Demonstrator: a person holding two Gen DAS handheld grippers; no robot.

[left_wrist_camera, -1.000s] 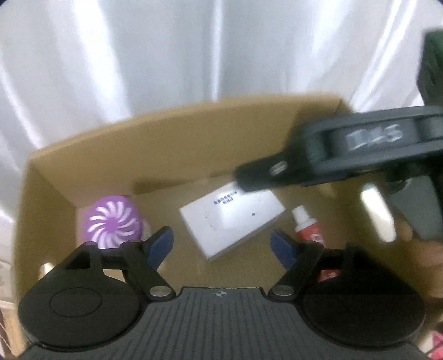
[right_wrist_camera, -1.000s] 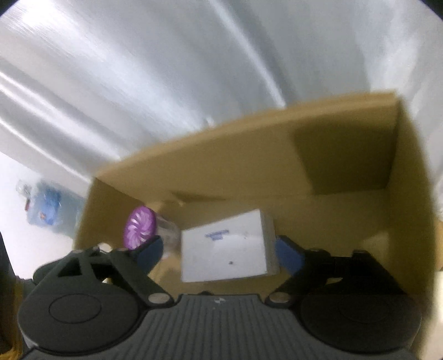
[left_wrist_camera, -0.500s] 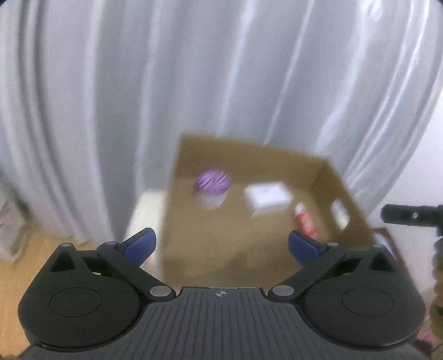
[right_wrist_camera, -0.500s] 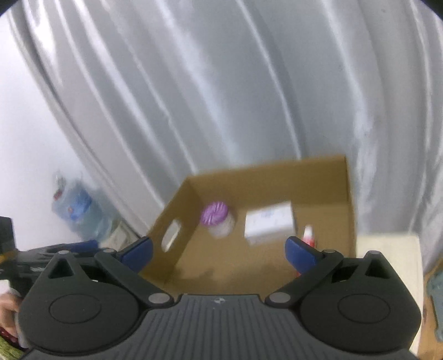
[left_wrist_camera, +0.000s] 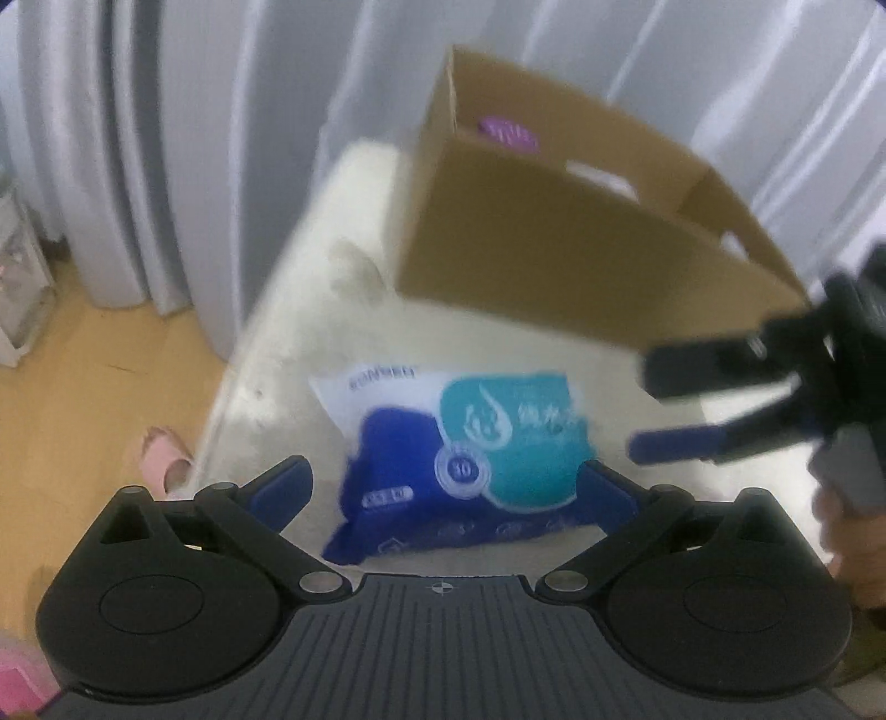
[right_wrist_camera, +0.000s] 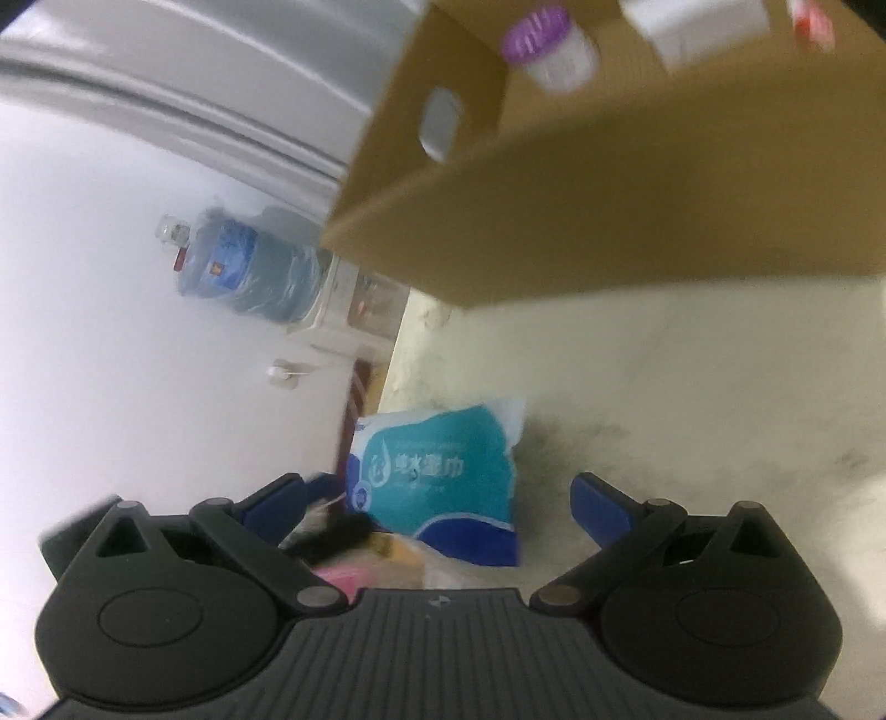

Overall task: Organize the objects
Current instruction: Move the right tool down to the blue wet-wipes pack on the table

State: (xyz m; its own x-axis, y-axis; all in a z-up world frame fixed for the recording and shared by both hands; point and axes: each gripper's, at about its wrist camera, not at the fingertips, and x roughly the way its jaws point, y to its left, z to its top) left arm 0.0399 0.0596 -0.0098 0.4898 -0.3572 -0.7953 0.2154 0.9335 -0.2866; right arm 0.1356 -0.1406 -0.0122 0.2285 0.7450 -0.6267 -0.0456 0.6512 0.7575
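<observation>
So both grippers are over the cream tabletop [left_wrist_camera: 310, 310] with their fingers spread as wide as they go, nothing between them being pinched. The left gripper [left_wrist_camera: 443, 490] points down at a pack of wet wipes [left_wrist_camera: 470, 443], a blue, teal and white soft pack lying flat on the tabletop; the pack sits in the gap between the blue fingers [left_wrist_camera: 282, 487] but neither pad looks pressed on it. In that same view the right gripper [left_wrist_camera: 681, 410] pokes in from 3 o'clock, held by a hand [left_wrist_camera: 853, 531], its tips near the pack's right edge.

From the right wrist view, the right gripper [right_wrist_camera: 437, 501] has the wet wipes [right_wrist_camera: 437, 471] just ahead at 12 o'clock, sitting near the tabletop [right_wrist_camera: 692, 387] edge.

The cardboard box [left_wrist_camera: 554, 232] sits further back at 1 o'clock of the pack, well apart from it. Inside it there's a purple-lidded jar [right_wrist_camera: 545, 41], a white box [right_wrist_camera: 698, 25] and something red [right_wrist_camera: 814, 22], pretty blurry. Water jug [right_wrist_camera: 243, 271] sits off at 10 o'clock by the wall.
</observation>
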